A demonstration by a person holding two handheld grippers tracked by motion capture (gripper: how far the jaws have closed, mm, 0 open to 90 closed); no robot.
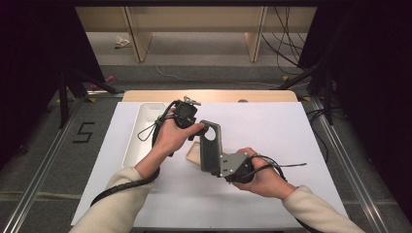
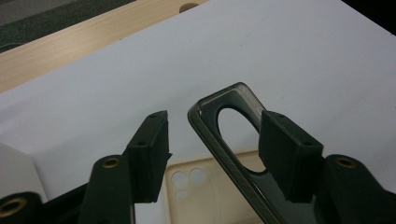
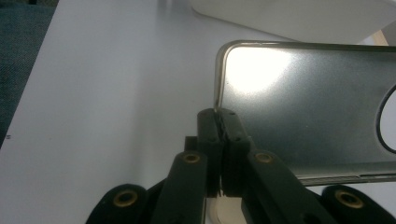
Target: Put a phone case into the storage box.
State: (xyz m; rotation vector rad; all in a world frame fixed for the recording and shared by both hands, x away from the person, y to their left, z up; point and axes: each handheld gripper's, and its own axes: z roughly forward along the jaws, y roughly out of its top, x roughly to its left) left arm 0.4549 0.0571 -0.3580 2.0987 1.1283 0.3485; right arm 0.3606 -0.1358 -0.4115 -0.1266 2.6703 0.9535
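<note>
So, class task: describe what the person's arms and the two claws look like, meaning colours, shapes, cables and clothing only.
Both forearms wear cream long sleeves. The left claw is black, with a black cable trailing along the forearm. The right claw is black too, topped by a grey three-cornered plate with small screws. Up close, the jaws are matt black bars with brass-coloured rivets.

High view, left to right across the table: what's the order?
White oblong plastic tray → left gripper in the person's hand → smoky grey translucent phone case, held upright → right gripper, shut on that case's edge. The beige phone case lying flat sits under the grey one, so I leave it unranked.
</note>
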